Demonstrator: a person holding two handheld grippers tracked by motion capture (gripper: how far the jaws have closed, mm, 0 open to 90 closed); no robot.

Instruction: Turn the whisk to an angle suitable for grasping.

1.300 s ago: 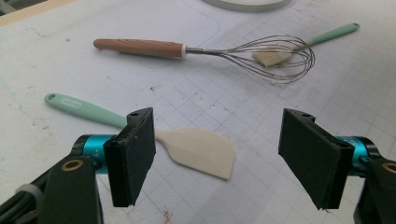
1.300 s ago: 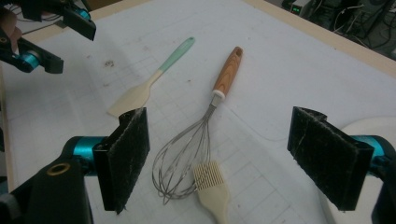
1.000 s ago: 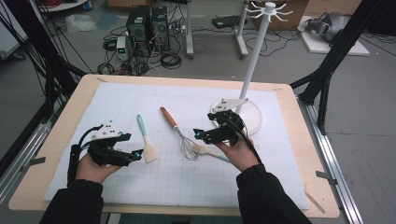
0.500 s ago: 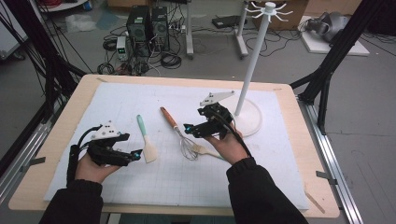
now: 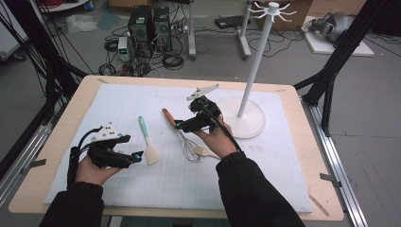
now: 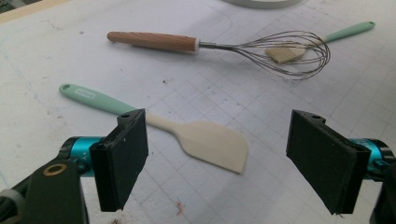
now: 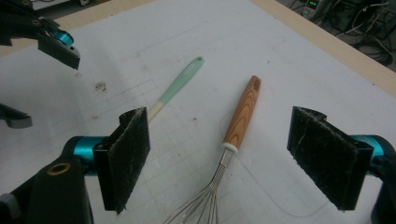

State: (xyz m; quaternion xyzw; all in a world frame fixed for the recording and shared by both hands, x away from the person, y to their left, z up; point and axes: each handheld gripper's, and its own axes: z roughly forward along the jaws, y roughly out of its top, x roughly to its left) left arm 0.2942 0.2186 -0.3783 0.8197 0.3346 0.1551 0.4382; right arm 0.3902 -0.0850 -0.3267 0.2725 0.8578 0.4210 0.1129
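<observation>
Your right tool [image 5: 178, 125] is hovering spread wide over the whisk [image 5: 182, 135] at frame centre, wooden handle lying between its jaws; your left tool [image 5: 137, 157], also spread and empty, is sitting lower left beside the spatula [image 5: 149, 144]

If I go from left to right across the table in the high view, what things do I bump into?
Left tongs → green-handled spatula → whisk → white stand.
</observation>
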